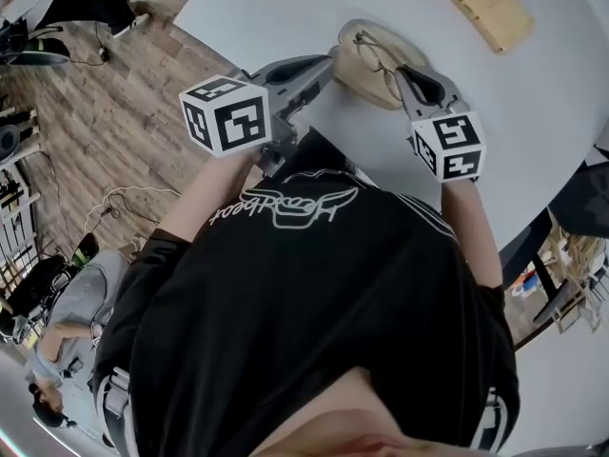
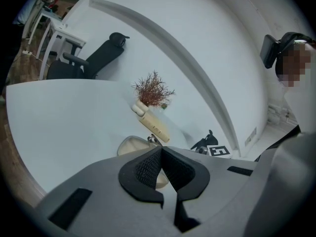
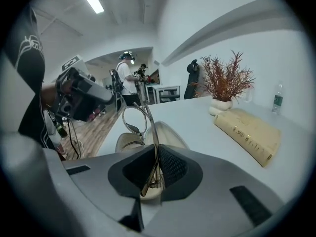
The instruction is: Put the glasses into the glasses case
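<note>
An open beige glasses case (image 1: 354,65) lies on the white round table (image 1: 285,8), just in front of me. My right gripper (image 1: 404,72) holds thin metal-framed glasses (image 1: 378,53) over the case. In the right gripper view the glasses (image 3: 138,120) stand on edge, one temple pinched between the pads (image 3: 168,167), with the case (image 3: 165,132) right below. My left gripper (image 1: 328,65) reaches to the case's left edge. In its own view the left gripper (image 2: 161,152) is shut tip to tip, nothing showing between the pads, the case (image 2: 129,144) beneath and beyond.
A long beige book-like box (image 1: 481,3) lies farther back on the table, beside a potted dried plant (image 3: 224,80). The table's edge (image 1: 190,12) drops to wood floor at the left. A person (image 3: 129,80) stands far off, and an office chair (image 2: 94,60) stands beyond the table.
</note>
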